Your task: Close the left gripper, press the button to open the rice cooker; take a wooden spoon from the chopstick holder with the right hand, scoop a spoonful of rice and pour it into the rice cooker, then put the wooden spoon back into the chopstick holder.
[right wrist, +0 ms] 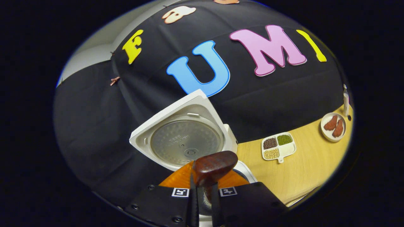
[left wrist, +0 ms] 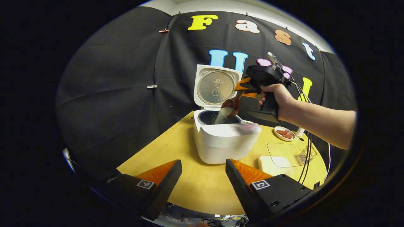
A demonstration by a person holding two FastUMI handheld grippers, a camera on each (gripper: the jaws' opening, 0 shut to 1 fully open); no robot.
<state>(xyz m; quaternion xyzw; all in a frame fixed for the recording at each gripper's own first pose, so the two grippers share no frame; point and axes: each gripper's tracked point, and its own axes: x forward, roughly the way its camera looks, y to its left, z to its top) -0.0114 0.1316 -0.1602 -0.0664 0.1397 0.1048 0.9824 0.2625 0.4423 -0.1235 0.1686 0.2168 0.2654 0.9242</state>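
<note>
Wooden spoon [right wrist: 212,167] hides the rice cooker [right wrist: 181,138] pot.

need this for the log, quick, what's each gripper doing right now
Left gripper: open, holding nothing.
Right gripper: shut on the wooden spoon, tipping rice into the rice cooker.

White rice cooker [left wrist: 225,140], silver inner lid [left wrist: 215,87], ahead of left gripper [left wrist: 203,186]. Dark reddish-brown wooden spoon [right wrist: 214,167] between right gripper [right wrist: 203,201] fingers, white rice [left wrist: 222,116] falling. Light wood-grain table [left wrist: 195,186]. White divided dish [right wrist: 279,147] right of right gripper: brown, green, beige grains. White plate [right wrist: 333,127], red-brown pieces.
</note>
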